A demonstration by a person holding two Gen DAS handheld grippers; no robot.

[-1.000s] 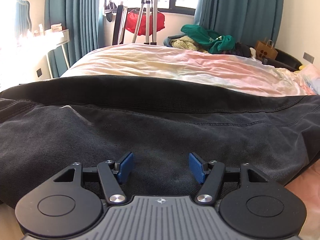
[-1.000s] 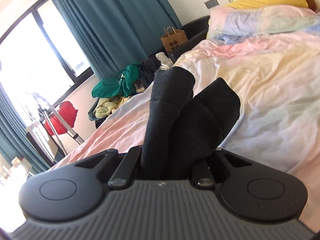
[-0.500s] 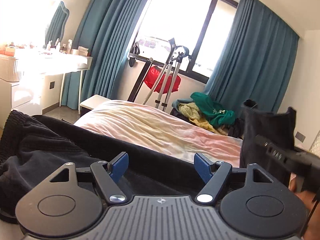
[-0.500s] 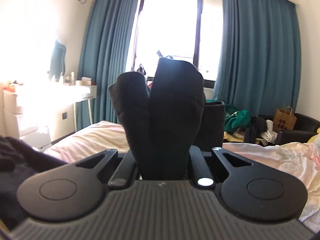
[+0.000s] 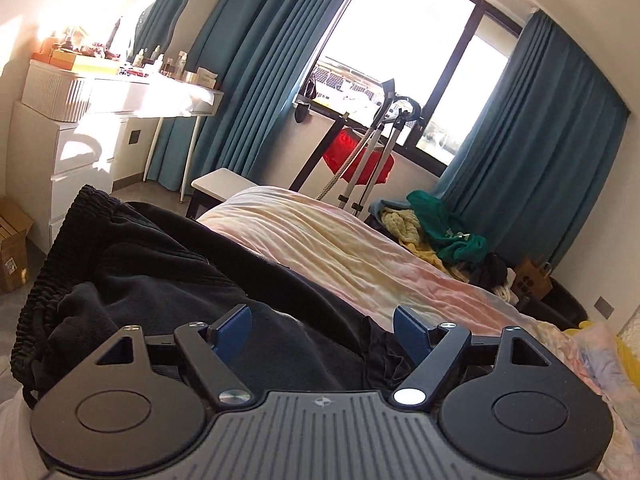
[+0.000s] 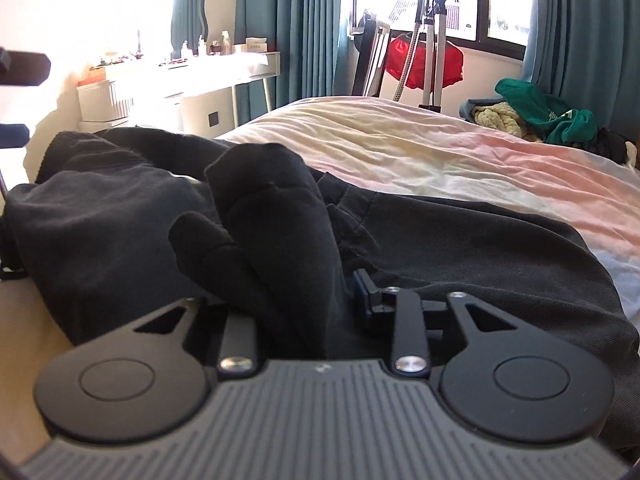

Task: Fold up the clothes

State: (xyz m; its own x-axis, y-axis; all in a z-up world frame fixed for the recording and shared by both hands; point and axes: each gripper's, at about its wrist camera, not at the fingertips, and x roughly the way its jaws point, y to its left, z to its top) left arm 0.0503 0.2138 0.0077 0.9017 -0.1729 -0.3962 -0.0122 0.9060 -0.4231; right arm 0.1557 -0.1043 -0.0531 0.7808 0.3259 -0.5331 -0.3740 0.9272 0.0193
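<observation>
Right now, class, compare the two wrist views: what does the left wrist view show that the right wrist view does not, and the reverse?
Only the left wrist view shows the left hand-held gripper, its blue pads wide apart and empty, a cardboard box on the floor and a brown paper bag.

Only the right wrist view shows the right hand-held gripper with a bunched fold of the black garment rising between its fingers.

Both share the black garment, the pastel bedsheet, teal curtains and green clothes pile.
</observation>
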